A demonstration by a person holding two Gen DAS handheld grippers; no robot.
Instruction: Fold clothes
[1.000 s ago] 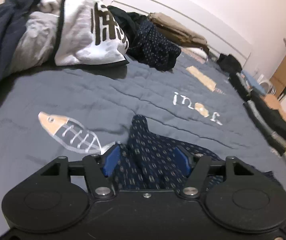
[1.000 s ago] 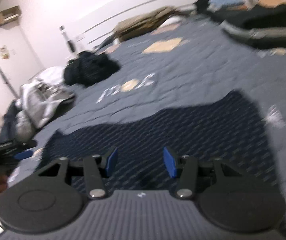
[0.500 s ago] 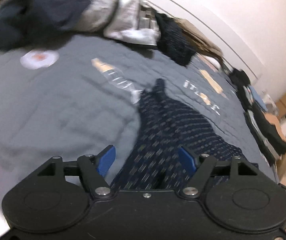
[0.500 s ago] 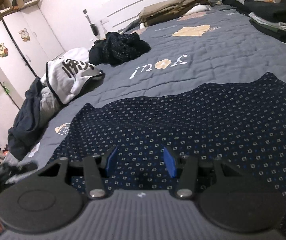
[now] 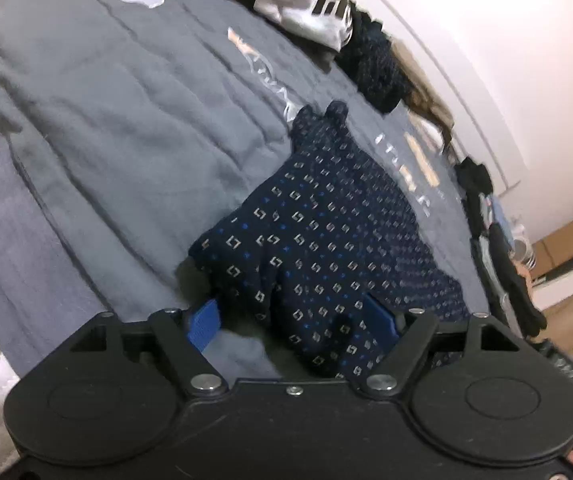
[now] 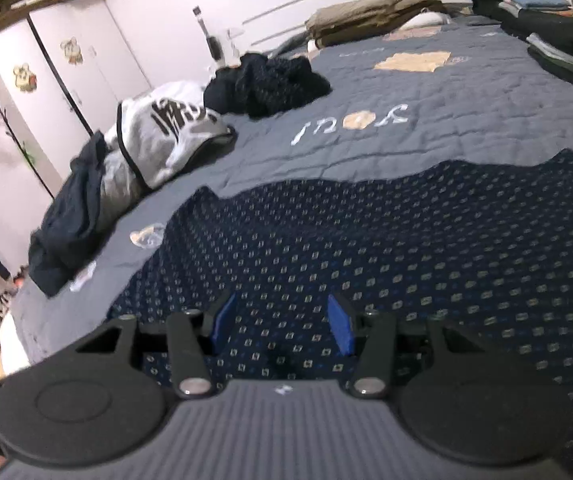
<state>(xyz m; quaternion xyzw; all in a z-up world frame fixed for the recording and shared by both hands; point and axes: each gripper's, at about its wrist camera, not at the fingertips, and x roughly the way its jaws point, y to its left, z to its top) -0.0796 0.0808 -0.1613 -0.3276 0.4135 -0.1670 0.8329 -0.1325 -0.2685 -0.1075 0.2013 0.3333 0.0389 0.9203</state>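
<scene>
A navy garment with a small square print [image 6: 386, 240] lies spread on the grey bed quilt [image 6: 426, 92]. In the left wrist view the same garment [image 5: 318, 236] runs away from me, and its near corner bunches between the blue pads. My left gripper [image 5: 292, 318] is wide open around that bunched corner, not closed on it. My right gripper [image 6: 282, 326] is open, low over the near edge of the garment, with cloth under and between its fingers.
A white and grey hoodie with black lettering [image 6: 166, 136] and a dark jacket [image 6: 74, 216] lie at the left. A dark crumpled garment [image 6: 266, 82] and khaki folded clothes [image 6: 370, 14] lie further back. Folded stacks [image 6: 558, 36] line the right side. Wardrobes [image 6: 58, 64] stand left.
My left gripper has swung and tilted toward the garment's left corner, and its jaws have opened wider. My right gripper has steadied low over the near edge.
</scene>
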